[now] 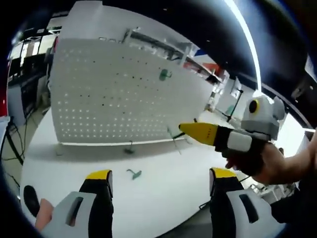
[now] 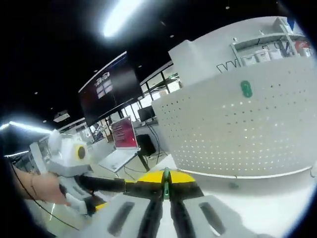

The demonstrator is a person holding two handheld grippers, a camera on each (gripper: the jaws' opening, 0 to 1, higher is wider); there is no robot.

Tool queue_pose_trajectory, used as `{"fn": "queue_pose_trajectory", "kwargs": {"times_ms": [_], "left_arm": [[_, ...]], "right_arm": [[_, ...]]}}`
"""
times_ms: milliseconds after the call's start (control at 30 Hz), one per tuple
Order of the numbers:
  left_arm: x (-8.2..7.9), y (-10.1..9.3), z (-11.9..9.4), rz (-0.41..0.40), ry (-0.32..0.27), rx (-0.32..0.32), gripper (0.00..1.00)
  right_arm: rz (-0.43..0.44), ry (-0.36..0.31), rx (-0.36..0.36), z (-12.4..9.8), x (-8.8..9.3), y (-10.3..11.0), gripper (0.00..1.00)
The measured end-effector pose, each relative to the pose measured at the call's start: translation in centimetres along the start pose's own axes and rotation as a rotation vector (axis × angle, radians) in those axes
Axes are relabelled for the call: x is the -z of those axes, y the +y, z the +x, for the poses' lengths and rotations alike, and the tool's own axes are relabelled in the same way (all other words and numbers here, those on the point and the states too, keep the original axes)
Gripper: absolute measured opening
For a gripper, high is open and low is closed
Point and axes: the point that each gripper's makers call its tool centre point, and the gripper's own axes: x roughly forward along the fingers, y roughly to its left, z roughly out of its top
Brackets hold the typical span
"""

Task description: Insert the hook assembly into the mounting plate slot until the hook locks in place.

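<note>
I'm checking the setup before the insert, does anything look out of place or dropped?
One green hook lies loose on the white table, in front of the pegboard, while another hook already hangs on the board. Nothing looks damaged.

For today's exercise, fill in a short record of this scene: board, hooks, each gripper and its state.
board: white pegboard standing upright on white table
hook on board: green hook hanging high up
hook on table: second green hook lying loose
left gripper: jaws open, empty
right gripper: jaws shut on a thin green hook piece
</note>
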Motion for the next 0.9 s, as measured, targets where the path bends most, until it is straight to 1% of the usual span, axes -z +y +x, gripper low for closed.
{"fn": "queue_pose_trajectory", "kwargs": {"times_ms": [133,200,233,267,333,400,433,500,533,600,767,900], "left_arm": [[-0.4,0.0,0.4,0.001,0.007,0.005,0.76],[-0.8,-0.3,0.6,-0.014,0.001,0.021,0.74],[-1.0,-0.4,0.6,-0.026,-0.005,0.032,0.72],[-1.2,-0.5,0.6,-0.044,-0.012,0.04,0.68],[-1.6,-0.7,0.7,-0.052,-0.022,0.051,0.62],[-1.9,-0.9,0.9,-0.057,-0.03,0.058,0.61],[-1.9,-1.0,0.9,-0.056,-0.029,0.065,0.6],[-1.9,-1.3,1.1,-0.071,-0.026,0.087,0.56],[-1.7,-1.7,1.1,-0.118,-0.022,0.117,0.54],[-1.8,-1.7,1.0,-0.124,-0.032,0.122,0.48],[-2.1,-1.8,0.7,-0.13,-0.039,0.131,0.4],[-2.4,-2.2,0.3,-0.147,-0.047,0.156,0.28]], "right_arm": [[0.019,-0.015,-0.016,-0.3,-0.2,0.7,0.0],[0.026,-0.023,-0.018,-0.4,-0.4,1.0,0.0],[0.028,-0.028,-0.019,-0.5,-0.5,1.1,0.0],[0.029,-0.031,-0.019,-0.5,-0.5,1.2,0.0],[0.029,-0.042,-0.019,-0.7,-0.7,1.5,0.0],[0.032,-0.055,-0.023,-0.8,-0.9,1.8,0.0],[0.022,-0.071,-0.022,-0.9,-1.2,1.9,0.0],[0.02,-0.077,-0.024,-0.9,-1.3,2.2,0.0],[0.021,-0.081,-0.026,-0.9,-1.4,2.3,0.0],[0.009,-0.084,-0.021,-0.9,-1.4,2.5,0.0],[0.002,-0.094,-0.029,-1.0,-1.4,3.0,0.0],[-0.002,-0.1,-0.032,-1.1,-1.2,3.3,0.0]]}}
